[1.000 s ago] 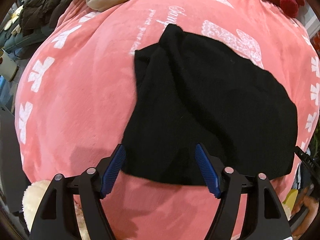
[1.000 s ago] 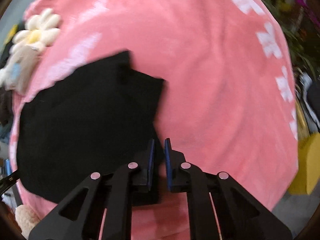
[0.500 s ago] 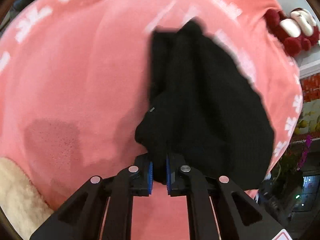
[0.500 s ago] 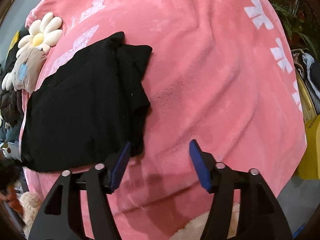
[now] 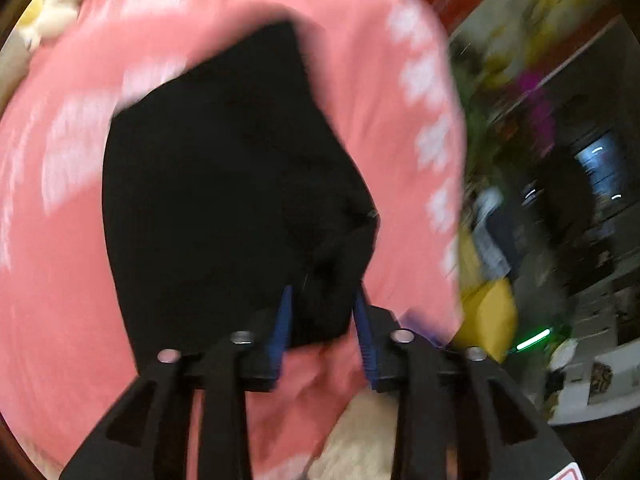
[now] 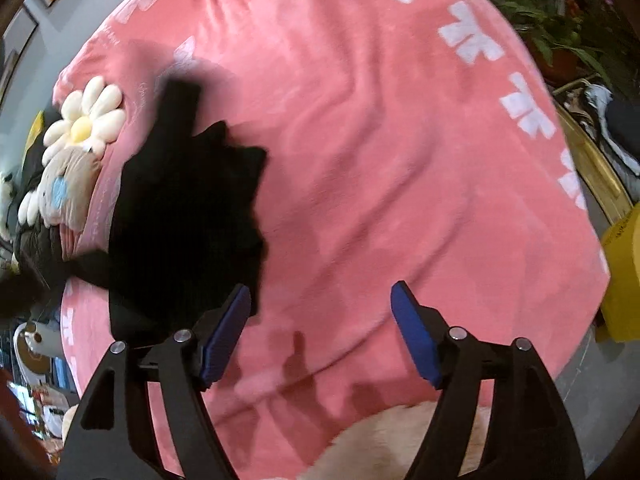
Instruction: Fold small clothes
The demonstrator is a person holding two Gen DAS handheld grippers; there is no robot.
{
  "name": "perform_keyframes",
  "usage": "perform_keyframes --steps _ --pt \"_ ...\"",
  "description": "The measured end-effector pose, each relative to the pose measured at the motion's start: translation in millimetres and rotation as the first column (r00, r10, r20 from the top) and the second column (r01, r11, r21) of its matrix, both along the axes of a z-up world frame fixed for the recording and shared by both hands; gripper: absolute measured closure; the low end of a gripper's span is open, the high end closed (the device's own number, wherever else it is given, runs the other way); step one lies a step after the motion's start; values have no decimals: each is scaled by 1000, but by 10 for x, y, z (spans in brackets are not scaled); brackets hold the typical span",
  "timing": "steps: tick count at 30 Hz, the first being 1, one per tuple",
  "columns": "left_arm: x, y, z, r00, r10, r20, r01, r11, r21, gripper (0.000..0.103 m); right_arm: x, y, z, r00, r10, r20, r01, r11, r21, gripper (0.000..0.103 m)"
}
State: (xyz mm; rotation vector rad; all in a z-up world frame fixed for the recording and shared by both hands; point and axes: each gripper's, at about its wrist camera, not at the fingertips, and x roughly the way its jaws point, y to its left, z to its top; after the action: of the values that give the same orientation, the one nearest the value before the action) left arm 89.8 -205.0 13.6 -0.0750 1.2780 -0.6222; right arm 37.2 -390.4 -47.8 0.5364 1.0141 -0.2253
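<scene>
A black garment [image 5: 208, 184] lies folded over on the pink blanket [image 5: 48, 260]; the left wrist view is blurred by motion. My left gripper [image 5: 322, 312] stands at its near right corner. Its jaws are opening, and a bunched fold of the black cloth still sits between the blue pads. In the right wrist view the garment [image 6: 180, 232] lies to the left. My right gripper [image 6: 320, 312] hovers over bare blanket [image 6: 400, 160] beside the garment's right edge. Its jaws are opening wide and hold nothing; the left pad [image 6: 228, 332] is just beside the cloth's edge.
A daisy-shaped plush [image 6: 84, 124] lies at the blanket's far left edge. A cream fluffy item [image 6: 400, 440] sits at the near edge under the grippers. A yellow object [image 6: 624, 280] and potted plants [image 6: 560, 12] stand off the right side.
The left gripper shut on the garment's near edge and carried it across to the right, folding the cloth over; its jaws have since parted. The right gripper let go of the garment's corner and opened wide.
</scene>
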Motion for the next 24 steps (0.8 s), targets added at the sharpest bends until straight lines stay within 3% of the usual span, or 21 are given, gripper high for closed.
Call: perform_keyframes --steps 1,4,5,8,12,14,15,16,17,18,20,21,22,24 --pt "-54 49 -70 999 20 -26 -20 1000 -9 70 2 -50 25 1000 -1 4 1 1000 6 32" --pt "-230 392 -171 993 109 -43 -111 993 -34 47 82 -65 89 999 45 29 -46 998 39 32" --pt "-265 530 -174 990 136 -32 -136 990 -24 45 136 -32 97 997 71 31 -72 997 38 32" --pt "-268 919 -181 979 203 -25 -202 979 32 45 392 128 59 989 143 28 -144 989 20 17" --pt "-193 1425 -210 952 301 -58 -298 953 64 45 693 207 -204 989 145 -15 -143 986 87 17" --pt "-141 1615 -203 940 337 -56 -333 941 63 45 800 204 -309 990 135 -40 -132 988 75 17" --pt "-116 1637 -215 938 343 -54 -340 938 61 44 837 208 -359 988 145 -46 -141 985 97 34" --pt "-117 1690 -208 935 351 -49 -348 935 68 42 892 228 -391 984 175 -41 -167 973 158 79" --pt "-113 1716 -213 933 356 -50 -352 933 72 42 936 280 -309 982 186 -30 -178 967 180 84" --pt "-110 1747 -208 932 359 -52 -356 932 66 42 948 332 -138 980 200 9 -200 971 133 89" --pt "-106 1743 -203 930 363 -55 -361 931 52 42 961 474 334 948 284 145 -296 953 68 89" --pt "-84 1672 -204 931 360 -55 -358 933 42 41 973 517 431 934 314 170 -327 944 49 89" --pt "-69 1640 -201 934 352 -53 -351 936 33 39 1005 532 407 929 336 158 -346 937 41 86" --pt "-38 1553 -216 938 342 -53 -341 940 32 38 1094 532 91 935 355 -2 -355 935 -10 70"
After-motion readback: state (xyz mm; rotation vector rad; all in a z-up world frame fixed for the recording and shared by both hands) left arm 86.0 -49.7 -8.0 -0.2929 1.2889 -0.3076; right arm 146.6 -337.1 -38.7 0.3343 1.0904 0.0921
